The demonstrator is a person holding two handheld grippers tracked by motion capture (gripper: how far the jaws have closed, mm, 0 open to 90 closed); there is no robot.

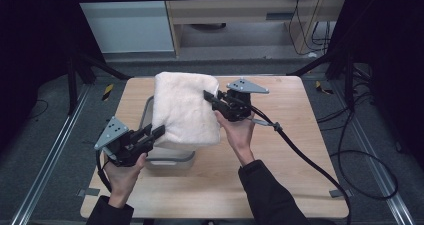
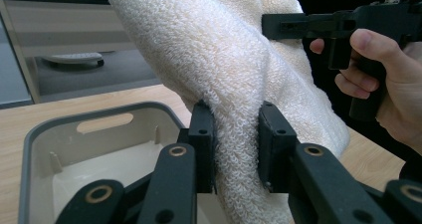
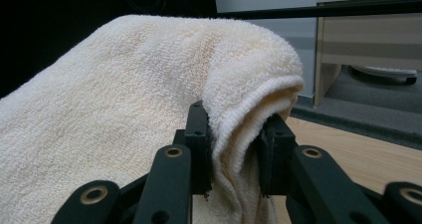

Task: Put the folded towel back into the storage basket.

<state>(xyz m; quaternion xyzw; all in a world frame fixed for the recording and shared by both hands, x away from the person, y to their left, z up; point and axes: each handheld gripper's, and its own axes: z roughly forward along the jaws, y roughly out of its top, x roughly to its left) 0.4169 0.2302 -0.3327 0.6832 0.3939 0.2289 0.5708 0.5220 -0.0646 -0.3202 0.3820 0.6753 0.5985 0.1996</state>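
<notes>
The left gripper (image 2: 236,147) pinches a thick fold of the cream terry towel (image 2: 224,59) between its two black pads, the cloth rising up and away from the jaws. The right gripper (image 3: 235,152) clamps the towel's rolled, hemmed edge in the same way, with the rest of the cloth spreading off to the left of its jaws. In the high view the towel hangs bunched between the two grippers, above a grey plastic bin (image 1: 170,160) that sits on the wooden table (image 1: 280,150), just below and behind the left gripper's jaws.
</notes>
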